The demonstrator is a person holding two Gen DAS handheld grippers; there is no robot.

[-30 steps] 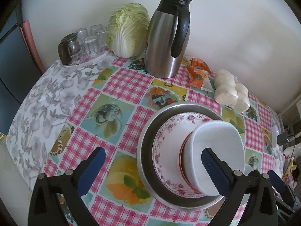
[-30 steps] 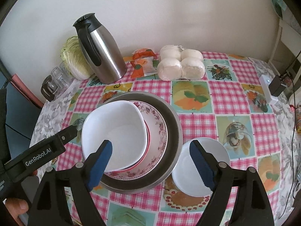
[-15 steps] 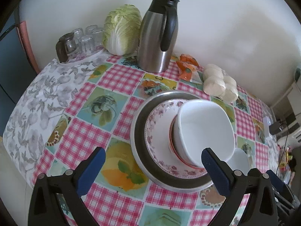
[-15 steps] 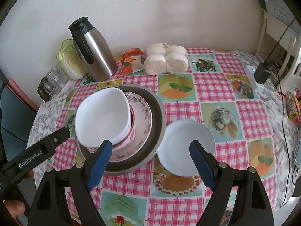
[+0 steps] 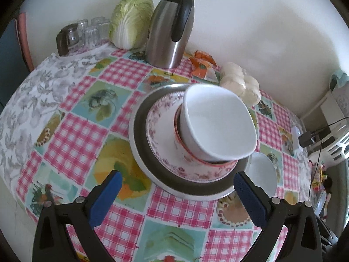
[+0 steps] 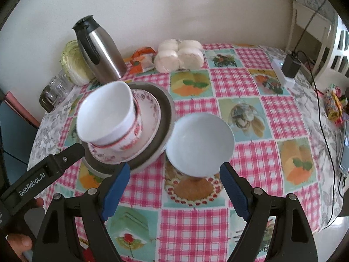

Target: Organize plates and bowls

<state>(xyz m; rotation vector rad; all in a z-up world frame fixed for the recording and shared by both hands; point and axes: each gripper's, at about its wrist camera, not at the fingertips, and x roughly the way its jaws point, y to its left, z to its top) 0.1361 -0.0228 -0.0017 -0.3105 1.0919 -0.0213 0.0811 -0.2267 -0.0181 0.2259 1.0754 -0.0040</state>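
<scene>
- Stack sits mid-table: wide metal plate (image 5: pixel 139 152) at the bottom, floral-rimmed plate (image 5: pixel 159 135) on it, red-patterned bowl (image 6: pixel 133 135) next, white squarish bowl (image 5: pixel 218 122) on top. Order runs widest to narrowest, which I judge is deliberate nesting for stability.
- Top white bowl looks tilted and off-centre toward the stack's edge; likely not fully seated.
- One loose white round bowl (image 6: pixel 199 144) stands on the tablecloth (image 6: pixel 283 118) just beside the metal plate's rim. Judged the remaining piece to stack.
- Left gripper (image 5: pixel 174 198): tongs spread wide, nothing between them, low in front of the stack.
- Right gripper (image 6: pixel 174 190): tongs spread wide, empty, the loose bowl just ahead and roughly between them; placement suits a rim grasp.
- Materials: bowls glossy glazed ceramic, smooth and likely slippery; metal plate dull, brushed; cloth printed, checked pink.
- Along the wall: steel thermos jug (image 5: pixel 172 26), cabbage (image 5: pixel 130 19), upturned glasses (image 5: pixel 87 32), wrapped buns (image 6: pixel 178 54).
</scene>
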